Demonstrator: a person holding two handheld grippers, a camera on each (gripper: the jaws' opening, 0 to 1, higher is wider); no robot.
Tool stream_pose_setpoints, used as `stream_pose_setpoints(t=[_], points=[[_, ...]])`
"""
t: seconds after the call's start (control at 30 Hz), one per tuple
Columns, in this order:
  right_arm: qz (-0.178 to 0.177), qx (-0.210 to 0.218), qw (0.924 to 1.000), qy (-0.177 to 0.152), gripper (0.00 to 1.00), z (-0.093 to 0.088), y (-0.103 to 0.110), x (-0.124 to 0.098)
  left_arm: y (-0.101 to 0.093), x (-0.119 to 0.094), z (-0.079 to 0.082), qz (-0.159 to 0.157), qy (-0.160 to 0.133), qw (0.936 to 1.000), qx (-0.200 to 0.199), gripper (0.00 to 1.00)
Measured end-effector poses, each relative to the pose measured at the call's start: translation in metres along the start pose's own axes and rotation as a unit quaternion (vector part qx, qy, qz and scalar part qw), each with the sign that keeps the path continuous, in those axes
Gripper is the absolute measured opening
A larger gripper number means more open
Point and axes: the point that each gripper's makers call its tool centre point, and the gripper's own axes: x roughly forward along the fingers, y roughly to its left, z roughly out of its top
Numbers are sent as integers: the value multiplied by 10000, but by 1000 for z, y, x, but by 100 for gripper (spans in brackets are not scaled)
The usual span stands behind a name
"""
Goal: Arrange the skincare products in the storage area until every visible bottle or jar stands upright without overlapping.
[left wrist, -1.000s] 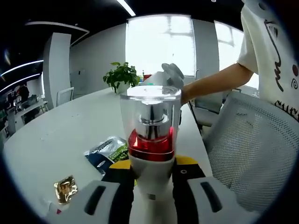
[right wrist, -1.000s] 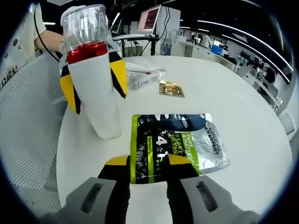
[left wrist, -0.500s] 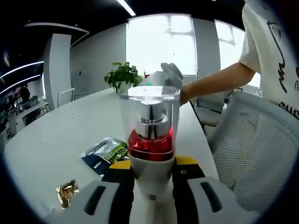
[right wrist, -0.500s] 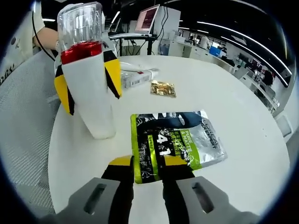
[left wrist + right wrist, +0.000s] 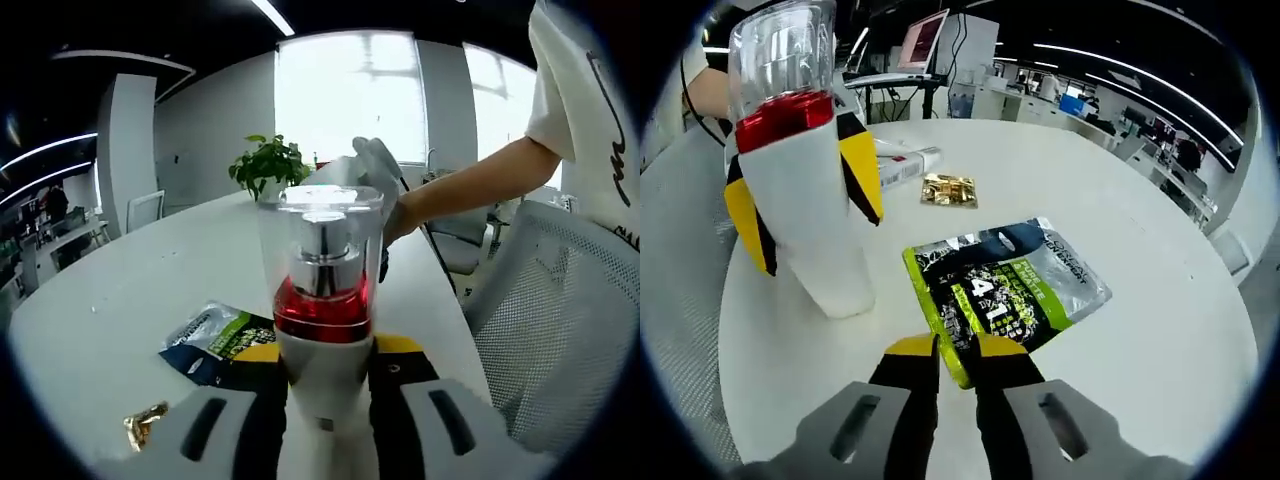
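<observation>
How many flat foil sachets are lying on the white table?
2. The large green-and-black foil sachet lies nearest the right gripper, whose jaws pinch its near edge. The small gold foil sachet lies farther away, beside a white box. Others may be hidden.

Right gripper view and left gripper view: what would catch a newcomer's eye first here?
The white pump bottle with a red band and clear cap, upright on the white table and clamped by the left gripper. Then the green-and-black sachet, flat on the table, its near edge pinched by the right gripper.
</observation>
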Motion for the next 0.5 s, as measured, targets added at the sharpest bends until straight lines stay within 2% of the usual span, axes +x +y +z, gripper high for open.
stream_pose_setpoints(t=[0.17, 0.23, 0.27, 0.4, 0.5], points=[[-158, -6, 9998, -127, 12, 5, -8, 1, 6, 8, 3, 30, -28, 10000, -7, 28], [-165, 150, 9994, -268, 14, 11, -9, -6, 7, 11, 4, 55, -53, 10000, -31, 28], [-334, 178, 9986, -371, 14, 14, -15, -12, 7, 12, 5, 71, -66, 9999, -42, 28], [-549, 528, 9929, -912, 16, 32, -26, -43, 10, 14, 7, 93, -111, 9999, -61, 28], [-582, 762, 9861, -1357, 19, 45, -27, -67, 11, 16, 8, 78, -129, 9999, -63, 28]])
